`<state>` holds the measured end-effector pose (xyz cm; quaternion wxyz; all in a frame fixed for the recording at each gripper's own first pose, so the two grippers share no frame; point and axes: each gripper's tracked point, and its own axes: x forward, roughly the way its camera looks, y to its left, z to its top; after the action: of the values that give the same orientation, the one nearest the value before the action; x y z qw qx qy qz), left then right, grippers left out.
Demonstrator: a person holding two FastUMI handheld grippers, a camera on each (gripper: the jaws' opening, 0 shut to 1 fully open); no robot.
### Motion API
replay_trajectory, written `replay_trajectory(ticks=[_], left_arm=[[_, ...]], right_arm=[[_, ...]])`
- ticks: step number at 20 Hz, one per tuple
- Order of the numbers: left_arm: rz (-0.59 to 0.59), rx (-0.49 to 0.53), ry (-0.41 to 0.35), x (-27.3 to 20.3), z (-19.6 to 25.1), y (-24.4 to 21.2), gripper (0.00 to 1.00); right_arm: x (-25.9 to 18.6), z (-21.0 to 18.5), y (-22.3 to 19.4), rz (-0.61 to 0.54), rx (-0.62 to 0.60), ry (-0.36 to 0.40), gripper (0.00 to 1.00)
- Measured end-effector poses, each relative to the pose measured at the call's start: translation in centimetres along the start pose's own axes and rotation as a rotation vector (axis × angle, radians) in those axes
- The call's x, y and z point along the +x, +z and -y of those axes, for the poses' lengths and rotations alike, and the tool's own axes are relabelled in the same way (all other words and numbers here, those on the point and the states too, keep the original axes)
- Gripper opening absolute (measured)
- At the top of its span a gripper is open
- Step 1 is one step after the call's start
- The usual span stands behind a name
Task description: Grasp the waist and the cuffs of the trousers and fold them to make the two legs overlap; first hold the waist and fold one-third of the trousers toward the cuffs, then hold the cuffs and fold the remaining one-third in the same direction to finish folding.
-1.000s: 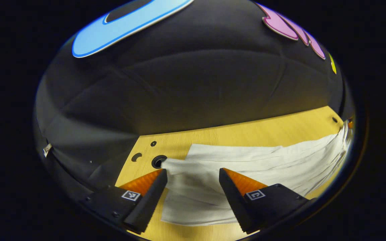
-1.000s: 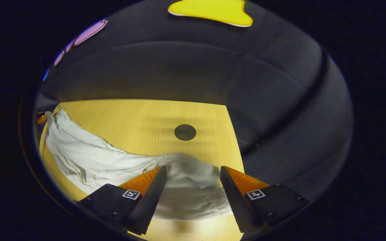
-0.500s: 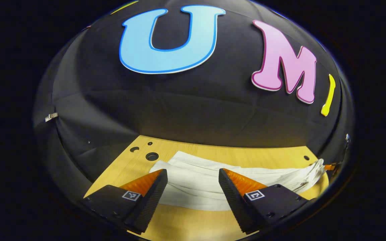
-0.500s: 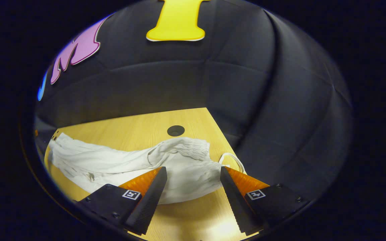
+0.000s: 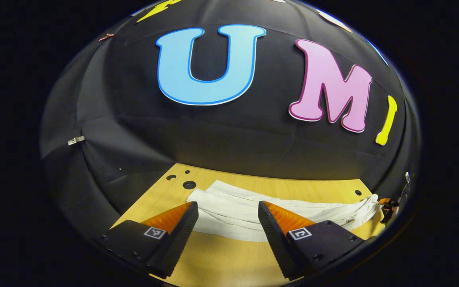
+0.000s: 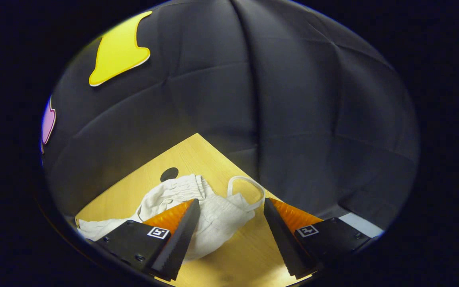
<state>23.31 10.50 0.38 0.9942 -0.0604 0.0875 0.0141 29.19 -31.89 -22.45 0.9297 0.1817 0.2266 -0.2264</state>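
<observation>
**White trousers lying on a wooden table, both grippers held open above them**

A light wooden table (image 5: 229,267) sits in a booth with black cloth walls (image 5: 213,135). In the left gripper view, the table's far edge meets the cloth, and a few round holes (image 5: 189,185) are cut into the wood near its far left corner. In the right gripper view, a corner of the same table (image 6: 197,155) points away from the camera, with one dark round hole (image 6: 169,174) in it.

White trousers (image 5: 237,209) lie flat on the table. In the left gripper view they stretch from the leg ends (image 5: 207,195), close to the holes, across to the right edge of the picture, with long soft creases along the fabric. In the right gripper view the gathered elastic waist (image 6: 189,191) lies bunched near the table corner, just beside the hole, and a white drawstring (image 6: 247,191) loops out of it onto the bare wood.

The left gripper (image 5: 228,209) hangs over the near edge of the trousers, its two fingers spread wide apart and gripping nothing. The right gripper (image 6: 232,207) hangs over the waist, its fingers equally wide apart, with the cloth showing between them but not pinched.

At the far right of the left gripper view, a small part of the other gripper shows by the trousers, too small to make out.
</observation>
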Motion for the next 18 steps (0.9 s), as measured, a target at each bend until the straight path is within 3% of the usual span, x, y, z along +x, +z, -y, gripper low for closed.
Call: replay_trajectory(ticks=[3,8,9,12,15,18], left_arm=[[0.001,0.022,-0.018,-0.3,2.0,0.3,0.96],[-0.011,0.001,-0.052,-1.3,4.7,0.1,0.95],[-0.016,-0.006,-0.055,-1.5,5.0,-0.1,0.95],[-0.032,-0.013,-0.048,-2.2,5.3,-0.5,0.96],[-0.029,-0.025,-0.025,-2.9,4.7,-0.4,0.96],[-0.048,-0.05,-0.02,-3.3,4.5,-0.9,0.96]], right_arm=[[0.2,0.4,-0.5,-0.014,-0.001,-0.022,0.99],[0.7,-0.4,-0.5,-0.005,0.036,0.003,0.99],[0.3,-0.7,-0.6,-0.023,0.038,0.007,0.86],[0.1,-2.1,-0.1,-0.034,0.023,0.009,0.72],[0.1,-3.1,-0.1,-0.07,0.052,0.02,0.24],[-0.5,-3.7,0.7,-0.039,0.007,0.033,0.16]])
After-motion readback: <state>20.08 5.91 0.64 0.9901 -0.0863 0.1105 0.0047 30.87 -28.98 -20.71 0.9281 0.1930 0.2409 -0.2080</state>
